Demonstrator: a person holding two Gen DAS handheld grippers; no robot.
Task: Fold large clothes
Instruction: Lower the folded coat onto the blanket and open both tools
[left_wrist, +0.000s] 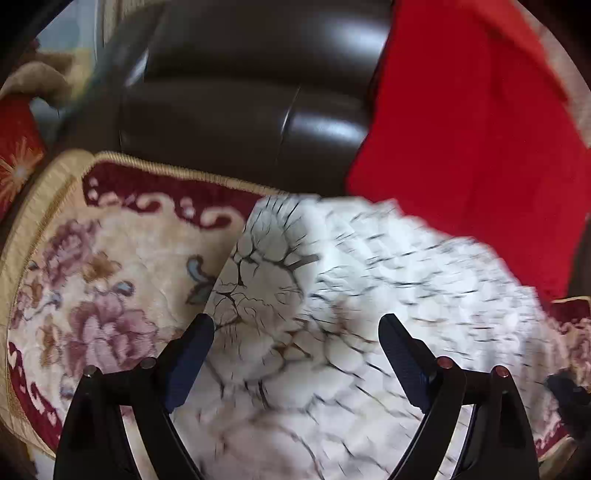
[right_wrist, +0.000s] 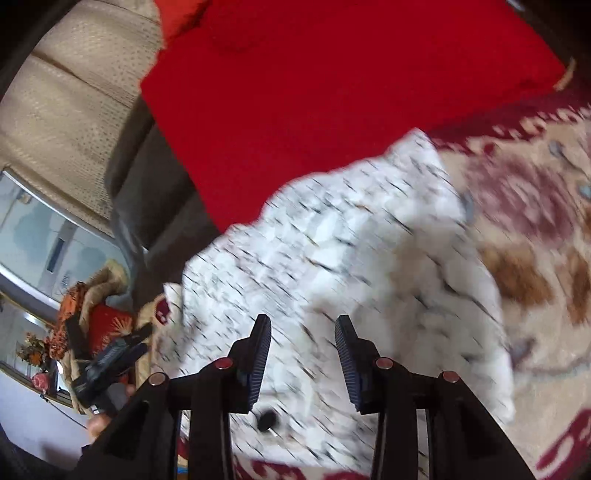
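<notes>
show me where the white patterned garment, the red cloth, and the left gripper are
white patterned garment (left_wrist: 332, 295), left wrist view, on its crackle-printed middle.
red cloth (right_wrist: 314, 92), right wrist view, on its flat centre.
left gripper (left_wrist: 296, 325), left wrist view, midway between the open fingertips.

Soft, bright daylight fills both fisheye views, whose edges curve into dark corners. Pale glare streaks the dark brown leather sofa (left_wrist: 236, 110). Motion blur smears the white crackle-patterned garment (right_wrist: 343, 258), worst in the right wrist view.

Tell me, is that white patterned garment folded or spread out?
Cannot tell for sure: the white garment lies rumpled on the floral cover, but both views are blurred.
</notes>
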